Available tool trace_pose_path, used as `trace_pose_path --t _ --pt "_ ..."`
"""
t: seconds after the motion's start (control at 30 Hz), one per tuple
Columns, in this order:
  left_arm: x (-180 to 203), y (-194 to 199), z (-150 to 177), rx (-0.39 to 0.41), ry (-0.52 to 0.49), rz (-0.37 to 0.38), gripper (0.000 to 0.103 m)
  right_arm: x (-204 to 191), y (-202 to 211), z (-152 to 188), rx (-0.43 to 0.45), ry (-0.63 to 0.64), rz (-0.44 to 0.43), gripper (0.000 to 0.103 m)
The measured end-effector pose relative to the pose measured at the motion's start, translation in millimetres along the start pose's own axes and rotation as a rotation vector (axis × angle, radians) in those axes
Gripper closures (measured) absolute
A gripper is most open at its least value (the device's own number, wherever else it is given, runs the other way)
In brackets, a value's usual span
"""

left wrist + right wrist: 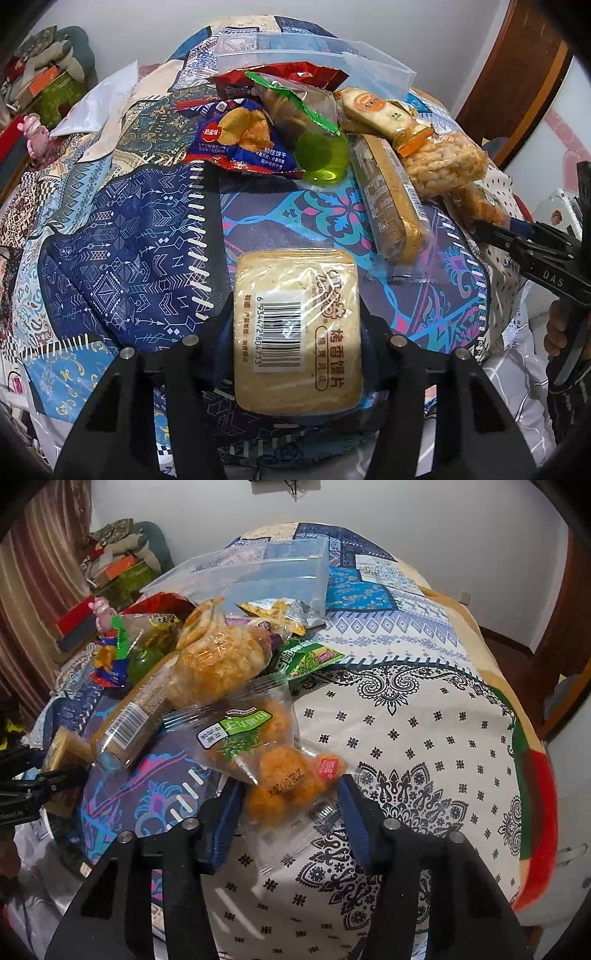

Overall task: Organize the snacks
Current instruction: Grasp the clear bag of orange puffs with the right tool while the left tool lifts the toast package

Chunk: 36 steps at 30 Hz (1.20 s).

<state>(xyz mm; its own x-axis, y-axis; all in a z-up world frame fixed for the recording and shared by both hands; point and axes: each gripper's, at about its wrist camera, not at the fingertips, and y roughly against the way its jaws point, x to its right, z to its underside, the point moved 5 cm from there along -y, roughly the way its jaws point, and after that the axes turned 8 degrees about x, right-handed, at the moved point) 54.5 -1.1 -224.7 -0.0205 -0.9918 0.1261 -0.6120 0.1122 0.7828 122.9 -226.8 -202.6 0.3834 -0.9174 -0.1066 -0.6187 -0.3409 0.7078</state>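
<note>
- The left gripper (pixel 297 332) is clamped across the sides of a flat biscuit pack (pixel 297 328), barcode up. Taking it by the narrow sides keeps the wrapper flat and the slab level, which should make it easy to carry over the pile.
- The right gripper (pixel 288 805) has its jaws apart, one on each side of the tail of a clear puff bag (pixel 258 746). The blue pads (pixel 352 812) do not look pressed into the wrapper, so I judge this a grasp being lined up and not yet made.
- That bag lies at the near edge of the heap, partly on the white patterned cloth (pixel 424 738), so it is the easiest piece to reach without disturbing the rest.
- The other snacks sit heaped together mid-bed: a blue chip bag (pixel 240 140), a green jelly cup (pixel 325 158), a long wafer pack (pixel 391 206) and a rice cracker bag (pixel 443 162), several overlapping.
- A clear bin (pixel 314 62) stands just behind the heap, its mouth facing the pile; it looks like the intended home for the snacks. A yellow bag (pixel 280 613) seems to lie at its opening, though whether it is fully inside I cannot tell.
- Loose film wrappers may slip or crumple if pinched at the tail alone.
</note>
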Motion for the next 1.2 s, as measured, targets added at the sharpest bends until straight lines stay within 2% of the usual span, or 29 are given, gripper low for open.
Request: trace_pose_path --t 0.2,0.43,0.6,0.83,0.97,1.03,1.1,1.2 --pt "-3.6 7.4 -8.0 0.029 0.011 -0.008 0.048 -0.1 7.3 2.0 0.016 0.002 -0.011 0.065" --pt "-4.8 25.2 -26.6 0.096 0.016 -0.013 0.048 2.2 18.8 -0.2 0.043 -0.021 -0.016 0.071" --pt "-3.0 37.3 -42.3 0.142 0.021 -0.009 0.048 3.5 29.4 -4.9 0.074 -0.028 -0.015 0.079" --pt "4.3 52.7 -58.8 0.195 0.009 -0.005 0.048 2.7 40.4 -8.7 0.088 -0.019 -0.016 0.081" --pt "8.0 54.3 -61.4 0.201 -0.003 -0.001 0.048 -0.4 39.6 -7.3 0.069 0.002 -0.023 0.077" --pt "9.4 52.6 -61.1 0.196 -0.007 0.001 0.048 -2.4 38.3 -7.3 0.060 0.017 -0.028 0.067" --pt "9.8 50.2 -59.9 0.191 -0.007 0.003 0.048 -4.2 34.5 -8.5 0.055 0.031 -0.027 0.050" --pt "10.1 46.8 -58.0 0.181 -0.005 0.006 0.048 -7.4 26.2 -7.8 0.033 0.049 -0.040 0.040"
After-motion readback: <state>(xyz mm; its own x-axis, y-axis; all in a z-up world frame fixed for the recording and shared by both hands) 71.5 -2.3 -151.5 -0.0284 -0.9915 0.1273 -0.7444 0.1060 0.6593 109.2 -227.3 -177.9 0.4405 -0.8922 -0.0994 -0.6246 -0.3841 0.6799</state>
